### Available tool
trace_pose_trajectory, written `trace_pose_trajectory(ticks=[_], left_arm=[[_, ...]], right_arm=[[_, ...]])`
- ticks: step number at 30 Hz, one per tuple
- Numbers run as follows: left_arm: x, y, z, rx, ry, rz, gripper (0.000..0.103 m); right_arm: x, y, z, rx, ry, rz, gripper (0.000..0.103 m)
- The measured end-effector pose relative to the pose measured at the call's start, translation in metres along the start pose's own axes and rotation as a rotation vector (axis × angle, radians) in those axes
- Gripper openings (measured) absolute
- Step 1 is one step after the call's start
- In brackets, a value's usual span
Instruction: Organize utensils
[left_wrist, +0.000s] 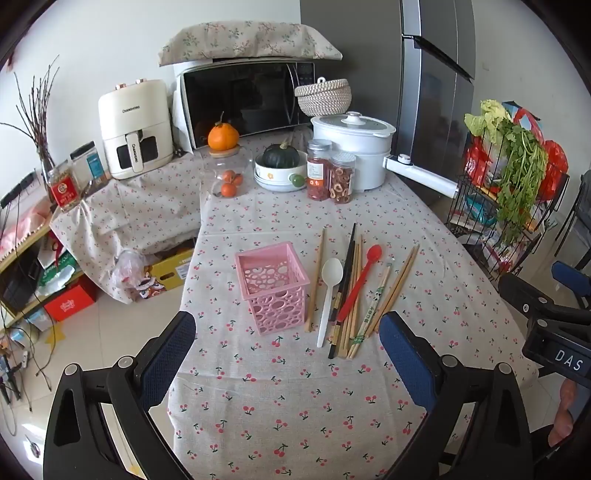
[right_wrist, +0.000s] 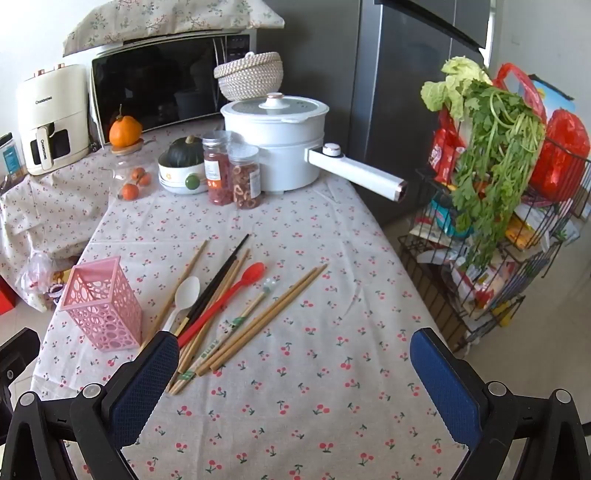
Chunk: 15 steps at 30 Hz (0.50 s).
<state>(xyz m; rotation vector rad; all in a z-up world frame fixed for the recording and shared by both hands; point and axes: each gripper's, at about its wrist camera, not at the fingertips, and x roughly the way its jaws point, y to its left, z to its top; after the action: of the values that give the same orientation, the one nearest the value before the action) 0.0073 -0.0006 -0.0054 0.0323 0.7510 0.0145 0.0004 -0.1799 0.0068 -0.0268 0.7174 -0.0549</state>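
Observation:
A pink perforated utensil holder stands upright and empty on the cherry-print tablecloth. To its right lies a loose pile: a white spoon, a red spoon, black chopsticks and several wooden chopsticks. My left gripper is open and empty, hovering in front of the holder and pile. My right gripper is open and empty, just in front of the pile; its left finger overlaps the near chopstick ends.
At the table's far end stand a white electric pot with its handle sticking out right, two jars, a bowl with a squash, a microwave and an air fryer. A wire rack with greens stands right of the table.

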Motion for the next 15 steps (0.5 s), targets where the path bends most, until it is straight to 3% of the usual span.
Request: trace_pose_trajectory(ticks=[15], left_arm=[[-0.0018,0.0007,0.0003,-0.004,-0.006,-0.001,0.101]], right_arm=[[0.0010,0.0009,0.0006,-0.003,0.004,0.000,0.103]])
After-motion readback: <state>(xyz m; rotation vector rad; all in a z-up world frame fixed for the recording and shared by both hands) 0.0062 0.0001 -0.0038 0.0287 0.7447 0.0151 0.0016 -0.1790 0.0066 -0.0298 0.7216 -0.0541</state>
